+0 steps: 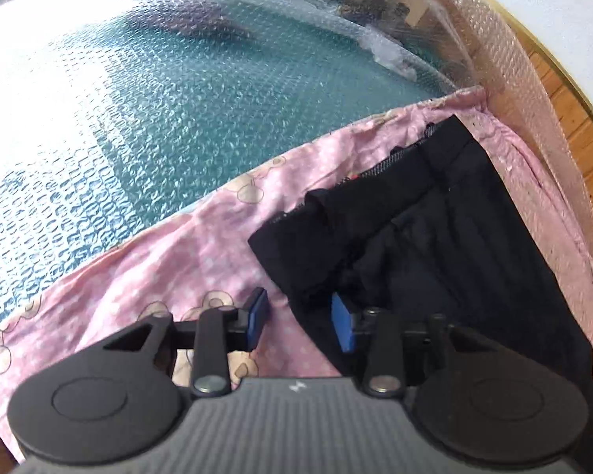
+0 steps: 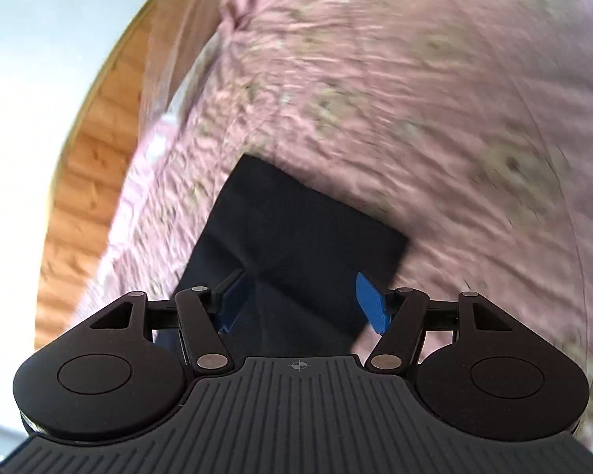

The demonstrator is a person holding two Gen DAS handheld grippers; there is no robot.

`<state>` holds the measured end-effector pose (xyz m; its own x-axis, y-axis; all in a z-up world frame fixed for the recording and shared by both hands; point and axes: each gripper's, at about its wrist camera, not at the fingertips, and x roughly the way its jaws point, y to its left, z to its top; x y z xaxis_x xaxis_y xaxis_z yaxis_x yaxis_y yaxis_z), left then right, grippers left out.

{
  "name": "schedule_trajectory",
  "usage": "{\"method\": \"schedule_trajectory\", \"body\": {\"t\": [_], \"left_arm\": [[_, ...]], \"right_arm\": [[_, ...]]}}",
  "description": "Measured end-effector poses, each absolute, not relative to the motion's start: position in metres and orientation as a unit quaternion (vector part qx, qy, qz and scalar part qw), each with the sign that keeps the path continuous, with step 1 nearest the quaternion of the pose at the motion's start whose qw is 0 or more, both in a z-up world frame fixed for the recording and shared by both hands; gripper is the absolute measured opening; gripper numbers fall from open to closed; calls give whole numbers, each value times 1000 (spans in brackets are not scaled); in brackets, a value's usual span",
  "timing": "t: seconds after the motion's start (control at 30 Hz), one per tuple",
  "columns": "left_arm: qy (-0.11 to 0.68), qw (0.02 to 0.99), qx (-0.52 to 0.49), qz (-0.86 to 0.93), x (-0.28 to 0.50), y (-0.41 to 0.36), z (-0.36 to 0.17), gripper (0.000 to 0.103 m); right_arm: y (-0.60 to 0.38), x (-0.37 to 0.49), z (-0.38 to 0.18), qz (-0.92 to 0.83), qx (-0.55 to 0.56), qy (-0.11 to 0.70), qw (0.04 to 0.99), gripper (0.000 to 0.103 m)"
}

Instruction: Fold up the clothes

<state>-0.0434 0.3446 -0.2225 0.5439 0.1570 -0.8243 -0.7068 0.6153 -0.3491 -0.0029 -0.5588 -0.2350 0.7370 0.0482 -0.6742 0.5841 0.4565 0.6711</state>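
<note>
**Two hand-held grippers over a dark garment on a pink sheet**

A black garment (image 1: 434, 237) lies on a pink sheet (image 1: 186, 260) printed with white dots and cartoon bears. The sheet covers part of a surface wrapped in bubble wrap (image 1: 158, 98), probably there to give a soft, clean place to fold. A wooden floor (image 2: 83, 181) shows at the edge.

From the left wrist view, the garment looks like trousers or shorts. Its waistband end (image 1: 426, 150) points away, with a grey mesh lining showing at the top. The near part is bunched into loose ridges, not yet flat.

The left hand-held gripper (image 1: 302, 318) points down at the garment's near left corner. Its blue pads are partly open. One pad is over the sheet and the other over the dark cloth, with the cloth edge between them. They do not appear to pinch it.

The right wrist view is blurred. It shows the other end of the garment as a flat, squared panel (image 2: 296, 237) with faint creases. The right hand-held gripper (image 2: 302, 302) hangs over it with its pads wide apart, holding nothing.

Judging by this, both ends are being lined up for a fold, and the bunched part needs smoothing first.
</note>
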Motion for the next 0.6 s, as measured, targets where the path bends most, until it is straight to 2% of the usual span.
{"method": "schedule_trajectory", "body": {"t": [0.1, 0.2, 0.27, 0.33, 0.47, 0.6], "left_arm": [[388, 800, -365, 275, -42, 346, -213, 38], [371, 785, -410, 280, -49, 342, -207, 46], [358, 774, -431, 295, -51, 336, -210, 62], [347, 761, -456, 303, -51, 332, -216, 69], [320, 751, -496, 295, -46, 336, -231, 69], [298, 768, -506, 257, -42, 354, -241, 70]], "right_arm": [[-559, -7, -241, -166, 498, 325, 786, 65], [-557, 4, -238, -140, 476, 325, 805, 65], [-555, 10, -238, -127, 469, 332, 808, 65], [-551, 17, -239, -115, 457, 348, 810, 65], [-520, 34, -216, -70, 382, 385, 837, 66], [-456, 47, -178, -32, 326, 385, 863, 66]]}}
